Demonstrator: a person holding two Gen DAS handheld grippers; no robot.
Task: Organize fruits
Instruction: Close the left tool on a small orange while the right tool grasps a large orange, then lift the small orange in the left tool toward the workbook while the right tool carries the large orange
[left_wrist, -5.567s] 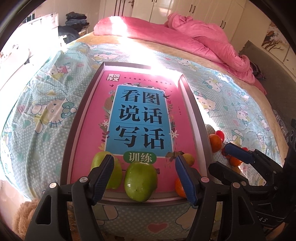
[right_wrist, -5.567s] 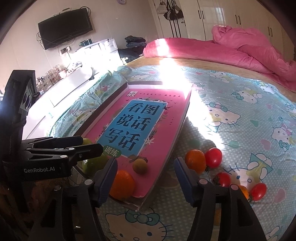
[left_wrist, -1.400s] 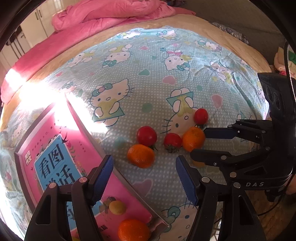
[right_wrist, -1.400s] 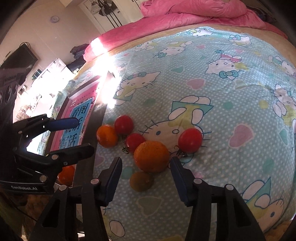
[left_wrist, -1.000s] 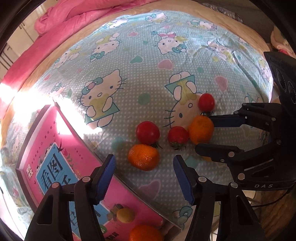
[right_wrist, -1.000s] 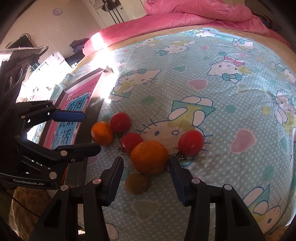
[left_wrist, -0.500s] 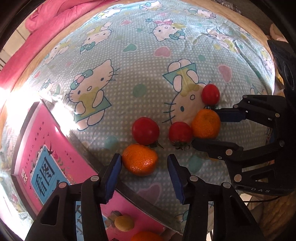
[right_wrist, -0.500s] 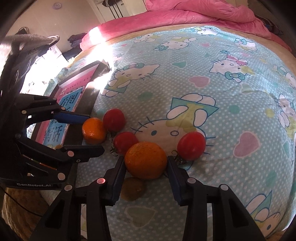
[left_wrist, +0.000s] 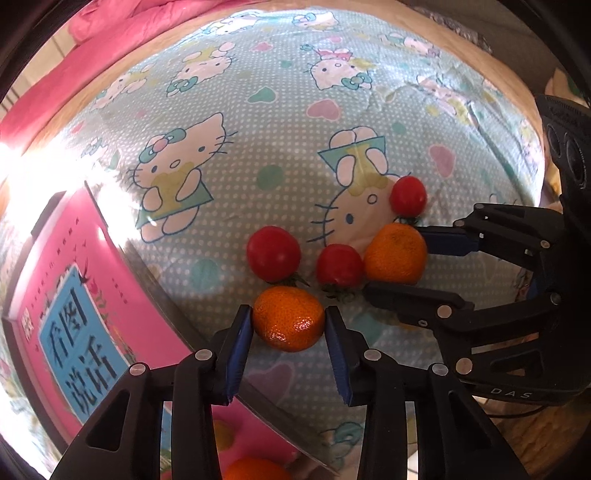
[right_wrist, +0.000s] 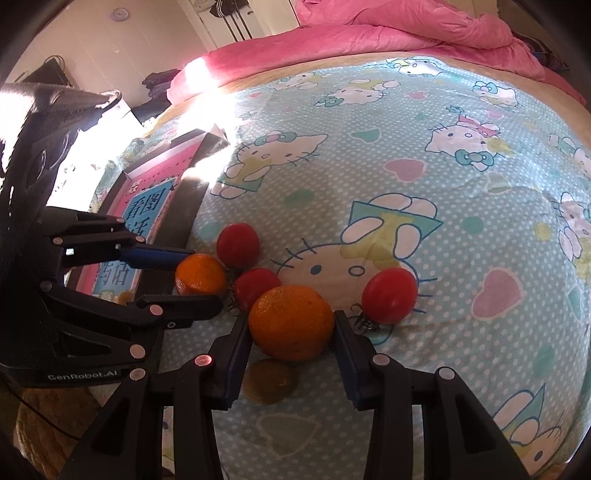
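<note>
A home bedroom is indicated by the cartoon-cat-printed blue bedsheet (right_wrist: 424, 206), the rumpled pink quilt (right_wrist: 388, 33) and the round wall clock (right_wrist: 120, 14).

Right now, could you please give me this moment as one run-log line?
left gripper: shut on small orange | right gripper: shut on large orange | both oranges on bedsheet | three tomatoes loose

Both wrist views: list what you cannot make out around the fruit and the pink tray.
- Brownish round fruit, right wrist view: dim under the large orange, kind unclear.
- Orange fruit on the pink tray, left wrist view: cut off by the bottom edge.
- Tray's far end, right wrist view: washed out by sun glare.
- Small orange between the left gripper pads: firm contact unclear.
</note>
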